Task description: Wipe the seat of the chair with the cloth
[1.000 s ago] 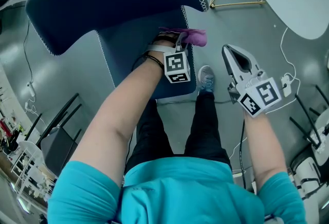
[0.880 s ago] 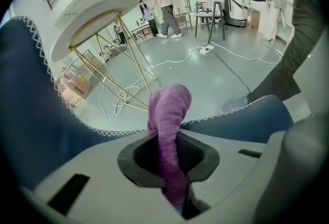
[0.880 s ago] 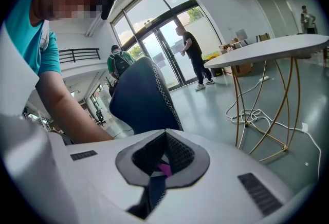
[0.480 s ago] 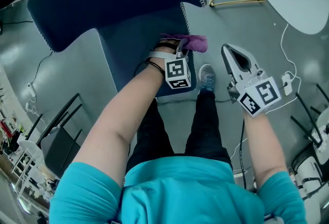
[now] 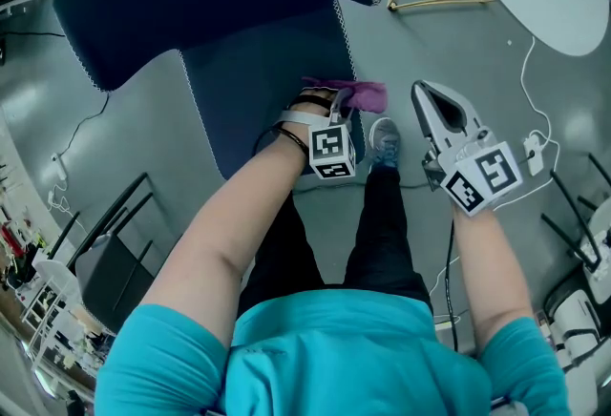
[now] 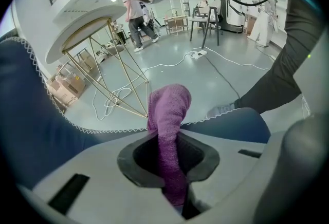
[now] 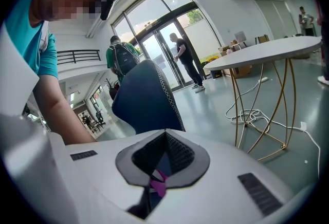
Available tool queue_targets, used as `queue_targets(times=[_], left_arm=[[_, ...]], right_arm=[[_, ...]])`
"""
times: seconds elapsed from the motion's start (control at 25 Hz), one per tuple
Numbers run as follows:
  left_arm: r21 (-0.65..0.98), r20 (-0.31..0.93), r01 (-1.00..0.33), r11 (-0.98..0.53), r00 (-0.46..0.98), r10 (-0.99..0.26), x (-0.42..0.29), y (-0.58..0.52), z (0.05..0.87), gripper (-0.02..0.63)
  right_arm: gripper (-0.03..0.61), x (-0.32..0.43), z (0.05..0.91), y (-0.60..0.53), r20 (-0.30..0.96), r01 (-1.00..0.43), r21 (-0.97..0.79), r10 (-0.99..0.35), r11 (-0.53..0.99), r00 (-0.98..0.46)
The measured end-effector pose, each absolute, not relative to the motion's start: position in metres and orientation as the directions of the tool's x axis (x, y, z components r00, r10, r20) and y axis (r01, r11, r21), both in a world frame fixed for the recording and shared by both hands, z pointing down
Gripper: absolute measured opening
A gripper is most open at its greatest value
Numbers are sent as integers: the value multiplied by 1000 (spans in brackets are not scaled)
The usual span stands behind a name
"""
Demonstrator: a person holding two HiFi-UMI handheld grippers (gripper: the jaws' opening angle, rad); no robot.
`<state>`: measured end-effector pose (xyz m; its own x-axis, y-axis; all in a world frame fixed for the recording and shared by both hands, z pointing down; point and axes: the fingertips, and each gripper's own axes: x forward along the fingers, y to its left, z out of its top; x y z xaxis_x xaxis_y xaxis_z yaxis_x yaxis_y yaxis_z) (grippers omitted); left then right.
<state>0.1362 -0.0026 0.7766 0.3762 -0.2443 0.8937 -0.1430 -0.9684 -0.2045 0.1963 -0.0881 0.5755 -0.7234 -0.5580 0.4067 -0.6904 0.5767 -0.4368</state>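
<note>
While my left claw (image 5: pixel 338 103) is clenching the purple cloth (image 5: pixel 364 95) at the front right edge of the chair seat (image 5: pixel 258 90), I am judging the wipe as mid-way; my right claw (image 5: pixel 431 105) is hanging closed and empty just beside it, and the next stroke is calling for a pressed sweep across the seat's bare left

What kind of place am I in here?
Probably a large open lobby or lab hall: tall glass entrance doors, a round white table on gold wire legs, cables trailing across the polished grey floor.
</note>
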Motion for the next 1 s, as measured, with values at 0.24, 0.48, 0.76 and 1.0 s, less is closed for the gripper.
queue_targets(times=[0.24, 0.48, 0.76, 1.0], left_arm=[[-199, 897, -139, -970, 374, -238, 138, 15, 781, 51], [-196, 896, -121, -973, 381, -228, 142, 33, 780, 51], [-179, 900, -104, -978, 384, -206, 145, 51, 779, 51], [-143, 905, -90, -986, 391, -167, 150, 78, 781, 51]], right_arm=[[-3, 196, 576, -83, 407, -691, -435, -558, 578, -723], [-4, 199, 574, -84, 404, -694, -429, -564, 579, -720], [-3, 204, 571, -76, 406, -697, -423, -567, 579, -717], [-3, 210, 568, -69, 402, -705, -416, -579, 575, -709]])
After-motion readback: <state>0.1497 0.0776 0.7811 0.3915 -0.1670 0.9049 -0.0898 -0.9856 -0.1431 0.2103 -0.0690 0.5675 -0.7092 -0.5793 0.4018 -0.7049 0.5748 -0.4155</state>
